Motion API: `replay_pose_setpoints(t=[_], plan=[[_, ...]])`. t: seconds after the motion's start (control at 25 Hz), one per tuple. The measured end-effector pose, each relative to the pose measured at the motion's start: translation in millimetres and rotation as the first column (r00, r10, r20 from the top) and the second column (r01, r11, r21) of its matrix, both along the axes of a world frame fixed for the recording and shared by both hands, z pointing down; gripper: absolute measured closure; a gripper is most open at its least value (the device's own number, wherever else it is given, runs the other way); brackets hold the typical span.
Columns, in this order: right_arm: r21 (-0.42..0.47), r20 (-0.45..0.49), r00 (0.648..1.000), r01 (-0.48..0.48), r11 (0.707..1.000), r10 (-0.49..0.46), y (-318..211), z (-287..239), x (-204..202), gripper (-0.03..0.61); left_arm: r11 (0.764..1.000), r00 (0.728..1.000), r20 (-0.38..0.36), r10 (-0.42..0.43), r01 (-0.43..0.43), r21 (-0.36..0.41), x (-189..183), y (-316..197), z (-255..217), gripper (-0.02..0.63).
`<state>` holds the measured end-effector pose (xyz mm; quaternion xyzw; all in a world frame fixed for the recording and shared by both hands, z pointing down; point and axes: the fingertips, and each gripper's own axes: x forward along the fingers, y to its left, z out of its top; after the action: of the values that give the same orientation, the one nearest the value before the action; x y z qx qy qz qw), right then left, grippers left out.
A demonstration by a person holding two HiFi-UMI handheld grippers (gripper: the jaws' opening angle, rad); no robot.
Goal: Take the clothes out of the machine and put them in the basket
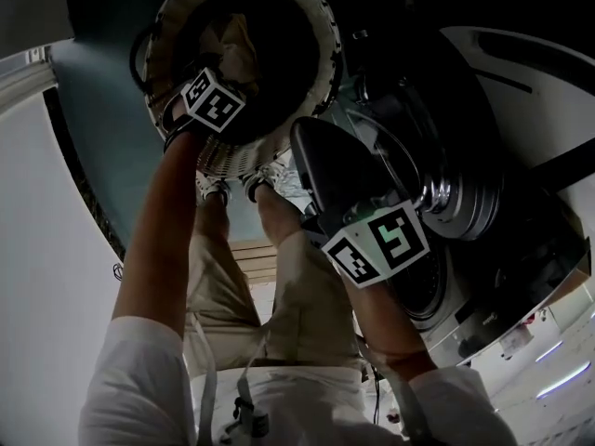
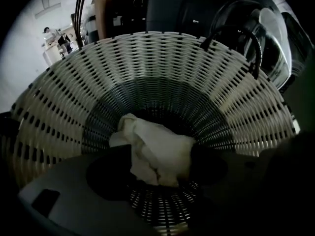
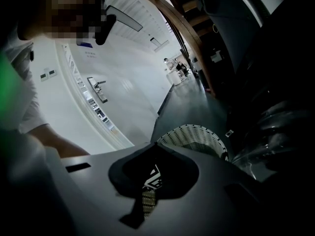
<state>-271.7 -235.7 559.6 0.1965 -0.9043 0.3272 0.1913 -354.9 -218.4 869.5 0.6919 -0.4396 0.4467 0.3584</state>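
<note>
At basket (image 2: 162, 63) bottom, centre: cloth (image 2: 147, 136), between half-open jaws of left gripper (image 2: 160, 151), not clamped. Outside basket rim: right gripper (image 3: 155, 144), jaws together, empty.

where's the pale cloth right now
In the left gripper view the pale cloth is low centre, inside the woven basket, between the spread jaws of the left hand-held gripper.

Dark floor (image 1: 98, 147) under white woven basket (image 1: 321, 45), washing machine (image 1: 483, 156) just beside
</note>
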Motion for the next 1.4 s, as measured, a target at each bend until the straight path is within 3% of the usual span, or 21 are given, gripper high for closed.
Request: replay_pose_setpoints(t=[0.08,0.2,0.4,0.48,0.6,0.72,0.88,1.04,1.2,1.32,1.4], plan=[[-0.001,-0.003,1.000,-0.008,1.000,0.008,-3,-1,0,0.565,1.000,1.000,0.008,0.013,-0.013,0.007,-1,-4,-3,0.203],[0.002,-0.003,0.999,-0.034,0.999,0.034,-9,-8,3,0.565,0.998,1.000,0.005,0.022,-0.022,0.055,1,-12,-23,0.192],[0.057,-0.016,1.000,-0.013,0.998,0.014,-9,-47,-8,0.565,0.987,0.999,-0.005,-0.046,0.046,0.152,-11,-13,-95,0.197],[0.072,-0.029,1.000,0.000,0.997,0.002,-5,-69,-15,0.565,0.980,0.995,-0.024,-0.102,0.105,0.169,-21,-8,-129,0.242],[0.080,-0.027,1.000,0.000,0.997,0.002,3,-108,-25,0.565,0.961,0.978,-0.084,-0.189,0.202,0.190,-38,1,-179,0.390],[0.091,-0.022,1.000,0.011,0.996,-0.009,16,-145,-34,0.565,0.937,0.958,-0.137,-0.251,0.276,0.214,-53,8,-227,0.475],[0.136,0.004,1.000,0.017,0.990,-0.018,19,-189,-39,0.565,0.867,0.926,-0.164,-0.340,0.376,0.325,-82,4,-298,0.596],[0.181,0.038,0.999,0.006,0.983,-0.013,18,-240,-45,0.565,0.789,0.884,-0.215,-0.415,0.467,0.399,-110,16,-380,0.601],[0.233,0.069,0.997,0.011,0.972,-0.028,22,-293,-53,0.565,0.729,0.854,-0.250,-0.456,0.520,0.445,-124,36,-454,0.601],[0.278,0.110,0.993,0.009,0.960,-0.042,20,-336,-58,0.565,0.675,0.849,-0.267,-0.456,0.525,0.518,-132,41,-518,0.601],[0.301,0.140,0.989,0.008,0.954,-0.052,21,-362,-56,0.565,0.643,0.860,-0.262,-0.437,0.502,0.578,-132,43,-561,0.601]])
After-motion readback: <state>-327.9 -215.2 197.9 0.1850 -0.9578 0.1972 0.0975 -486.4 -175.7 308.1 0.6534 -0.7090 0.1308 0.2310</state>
